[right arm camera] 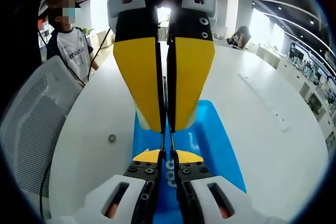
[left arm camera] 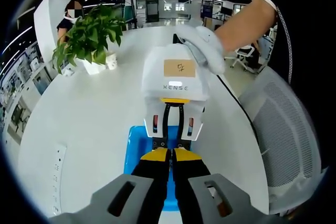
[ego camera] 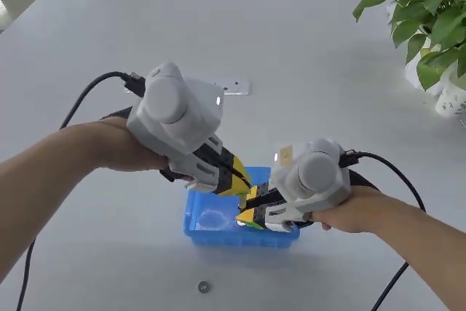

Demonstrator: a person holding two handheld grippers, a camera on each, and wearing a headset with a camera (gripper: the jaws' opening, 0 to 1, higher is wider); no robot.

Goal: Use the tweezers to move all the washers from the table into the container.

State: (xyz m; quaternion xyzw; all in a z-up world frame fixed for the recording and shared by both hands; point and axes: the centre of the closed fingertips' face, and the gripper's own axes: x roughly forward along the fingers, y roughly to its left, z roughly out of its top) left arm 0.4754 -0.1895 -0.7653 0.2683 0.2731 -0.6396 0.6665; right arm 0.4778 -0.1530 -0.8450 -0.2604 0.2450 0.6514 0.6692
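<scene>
A blue container [ego camera: 191, 209] sits on the white table near its front edge. My left gripper [ego camera: 246, 189] points down over it, shut on a thin dark strip that looks like the tweezers [right arm camera: 165, 93]. My right gripper [ego camera: 247, 218] faces it from the right with its jaws shut, tips nearly touching the left one's. In the right gripper view, my own tips [right arm camera: 168, 157] meet the left gripper [right arm camera: 167, 127] above the container [right arm camera: 220, 145], and small washers [right arm camera: 169, 165] show just beyond my tips. I cannot tell whether the right jaws pinch the strip. One washer [ego camera: 203, 286] lies on the table in front of the container.
A potted plant [ego camera: 429, 20] stands at the table's far right. A white strip-shaped fitting [ego camera: 234, 87] lies behind the grippers. A mesh chair [left arm camera: 289, 129] is beside the table, and a person [right arm camera: 68, 40] stands beyond it. Cables trail from both grippers.
</scene>
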